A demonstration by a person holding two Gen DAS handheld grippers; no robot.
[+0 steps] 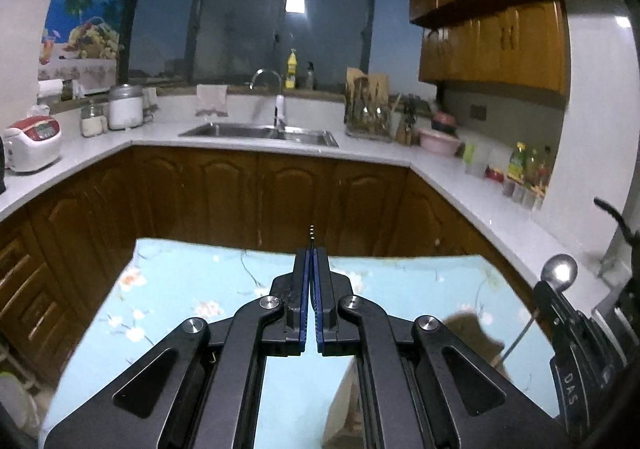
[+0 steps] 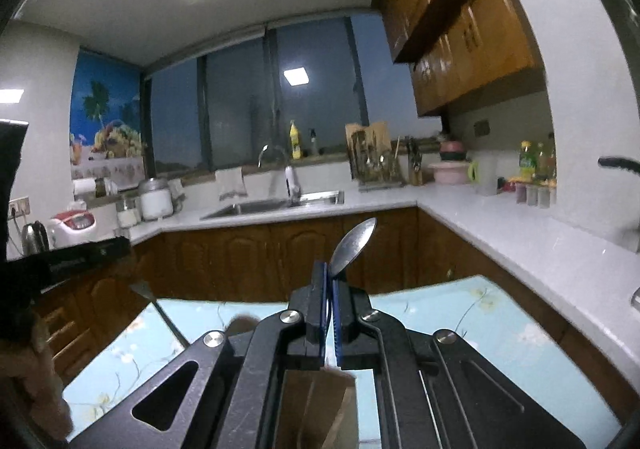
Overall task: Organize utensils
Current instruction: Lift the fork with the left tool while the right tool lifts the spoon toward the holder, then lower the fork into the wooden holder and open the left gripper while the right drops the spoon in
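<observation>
The right gripper (image 2: 331, 281) clamps a spoon (image 2: 354, 245) — bowl up and forward, handle trailing below — while the left gripper (image 1: 312, 261) pinches a thin utensil (image 1: 311, 234) pointing straight ahead.

Home kitchen: sink (image 1: 260, 131), wooden cabinets (image 1: 492, 45).

Right gripper (image 2: 329, 281) clamped on a metal spoon (image 2: 354, 245), bowl upward, above floral tablecloth (image 2: 500, 333), kitchen sink (image 2: 276, 205) beyond
</observation>
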